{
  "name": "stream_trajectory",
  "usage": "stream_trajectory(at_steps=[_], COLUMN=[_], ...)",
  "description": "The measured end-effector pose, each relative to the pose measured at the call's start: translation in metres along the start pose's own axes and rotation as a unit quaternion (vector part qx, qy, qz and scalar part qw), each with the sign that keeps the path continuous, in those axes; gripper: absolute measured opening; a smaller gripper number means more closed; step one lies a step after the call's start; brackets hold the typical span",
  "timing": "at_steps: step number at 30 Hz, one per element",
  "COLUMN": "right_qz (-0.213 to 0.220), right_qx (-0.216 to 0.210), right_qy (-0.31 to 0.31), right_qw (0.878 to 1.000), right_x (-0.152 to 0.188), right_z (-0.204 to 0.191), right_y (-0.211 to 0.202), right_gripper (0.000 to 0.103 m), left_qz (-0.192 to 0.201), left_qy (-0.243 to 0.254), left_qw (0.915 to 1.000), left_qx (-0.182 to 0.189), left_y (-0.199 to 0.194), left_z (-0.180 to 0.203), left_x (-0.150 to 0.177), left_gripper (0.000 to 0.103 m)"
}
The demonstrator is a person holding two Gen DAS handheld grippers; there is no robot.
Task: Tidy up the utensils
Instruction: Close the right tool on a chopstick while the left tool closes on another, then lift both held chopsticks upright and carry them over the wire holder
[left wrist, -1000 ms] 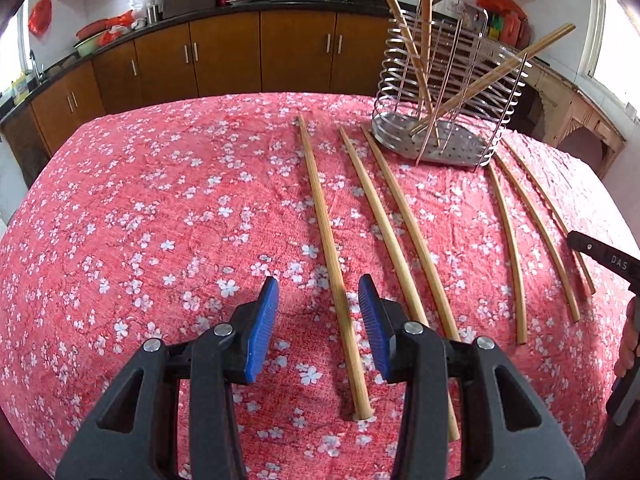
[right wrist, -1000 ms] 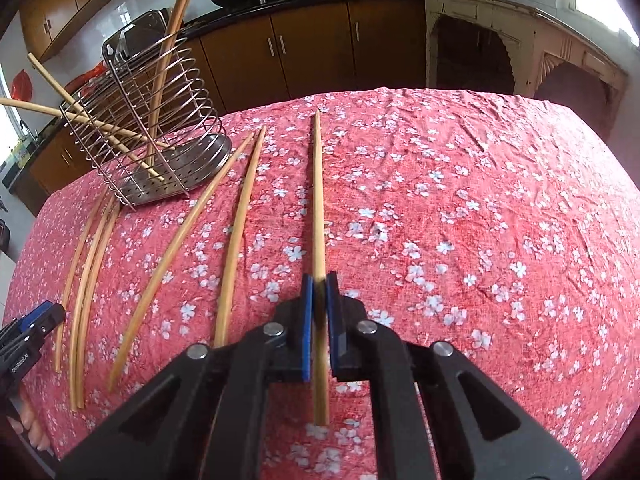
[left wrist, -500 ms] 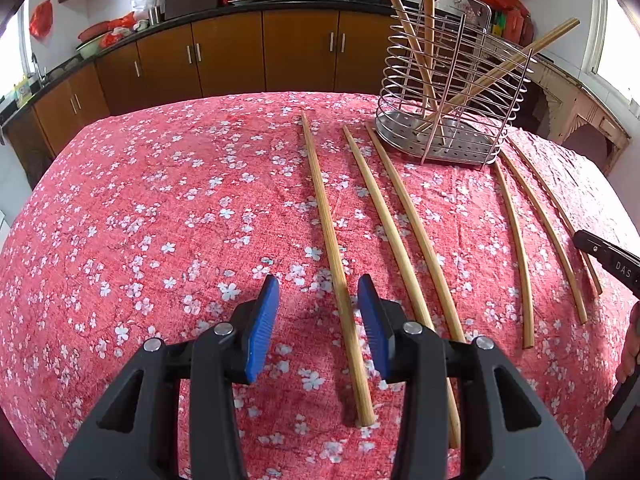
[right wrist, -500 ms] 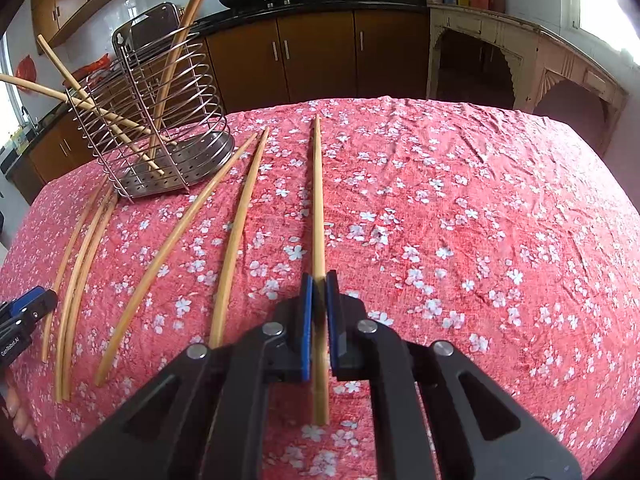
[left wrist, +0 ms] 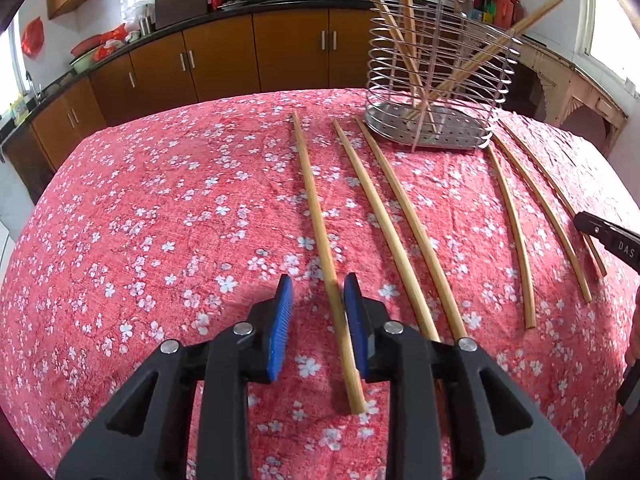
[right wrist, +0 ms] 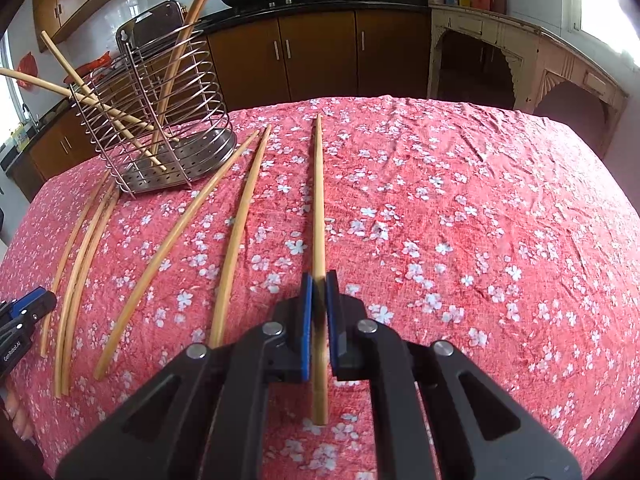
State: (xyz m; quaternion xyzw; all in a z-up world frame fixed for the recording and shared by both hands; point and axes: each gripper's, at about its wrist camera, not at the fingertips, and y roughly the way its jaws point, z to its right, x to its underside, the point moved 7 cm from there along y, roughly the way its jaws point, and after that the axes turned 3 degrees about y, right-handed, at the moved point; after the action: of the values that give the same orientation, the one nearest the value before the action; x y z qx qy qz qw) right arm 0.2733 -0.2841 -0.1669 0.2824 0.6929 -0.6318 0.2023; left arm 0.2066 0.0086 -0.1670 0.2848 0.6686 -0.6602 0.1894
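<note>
Left wrist view: the left gripper [left wrist: 318, 304], jaws spread, had narrowed around a chopstick [left wrist: 320, 236] since a moment before; grasp imminent. The right gripper [right wrist: 319, 300] remained pinching another chopstick [right wrist: 318, 208]. The holder [left wrist: 436, 92] stood at one o'clock.

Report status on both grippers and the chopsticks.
Right gripper shut on a chopstick. Left gripper open, straddling another chopstick. Wire holder unobstructed.
</note>
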Motion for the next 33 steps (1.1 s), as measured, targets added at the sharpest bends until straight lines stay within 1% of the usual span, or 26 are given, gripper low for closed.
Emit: stream_trajectory(at_steps=[3, 4, 7, 9, 12, 13, 18, 23, 24, 28, 30, 31, 33], right_qz=[0.000, 0.000, 0.001, -0.001, 0.006, 0.011, 0.051, 0.103, 0.118, 0.172, 0.193, 0.205, 0.221], right_qx=[0.001, 0.001, -0.001, -0.006, -0.009, -0.009, -0.011, -0.017, -0.020, -0.037, -0.048, -0.053, -0.061], right_qy=[-0.002, -0.002, -0.004, 0.000, 0.001, 0.000, -0.006, -0.005, -0.006, -0.005, -0.001, 0.000, 0.001], right_qw=[1.000, 1.000, 1.000, 1.000, 1.000, 1.000, 0.999, 0.995, 0.993, 0.984, 0.980, 0.977, 0.973], right_x=[0.003, 0.004, 0.006, 0.008, 0.010, 0.009, -0.001, -0.019, -0.024, -0.041, -0.049, -0.052, -0.058], right_z=[0.000, 0.000, 0.000, 0.000, 0.001, 0.001, 0.002, 0.003, 0.002, -0.001, -0.003, -0.004, -0.006], right_y=[-0.003, -0.003, -0.006, -0.009, -0.018, -0.023, -0.056, -0.093, -0.103, -0.136, -0.149, -0.157, -0.169], right_gripper=[0.008, 0.008, 0.008, 0.008, 0.008, 0.008, 0.008, 0.008, 0.008, 0.008, 0.008, 0.008, 0.008], left_qz=[0.000, 0.000, 0.001, 0.000, 0.012, 0.022, 0.067, 0.117, 0.124, 0.169, 0.189, 0.203, 0.218], left_qy=[0.009, 0.011, 0.012, 0.001, -0.008, -0.010, -0.015, -0.042, -0.046, -0.064, -0.070, -0.077, -0.082], left_qw=[1.0000, 0.9999, 0.9999, 0.9999, 0.9997, 0.9995, 0.9972, 0.9914, 0.9903, 0.9821, 0.9777, 0.9742, 0.9707], left_qx=[-0.001, 0.000, 0.005, 0.011, 0.019, 0.022, 0.028, 0.041, 0.042, 0.053, 0.058, 0.060, 0.060], left_y=[-0.003, -0.003, -0.004, -0.005, -0.016, -0.024, -0.055, -0.087, -0.092, -0.116, -0.126, -0.134, -0.143], left_z=[0.006, 0.008, 0.009, 0.005, -0.007, -0.010, -0.021, -0.036, -0.037, -0.046, -0.049, -0.051, -0.054], left_x=[0.002, 0.003, 0.004, 0.004, 0.003, 0.001, -0.011, -0.028, -0.031, -0.049, -0.056, -0.061, -0.067], left_gripper=[0.016, 0.009, 0.008, 0.007, 0.007, 0.007, 0.007, 0.007, 0.007, 0.007, 0.007, 0.007, 0.007])
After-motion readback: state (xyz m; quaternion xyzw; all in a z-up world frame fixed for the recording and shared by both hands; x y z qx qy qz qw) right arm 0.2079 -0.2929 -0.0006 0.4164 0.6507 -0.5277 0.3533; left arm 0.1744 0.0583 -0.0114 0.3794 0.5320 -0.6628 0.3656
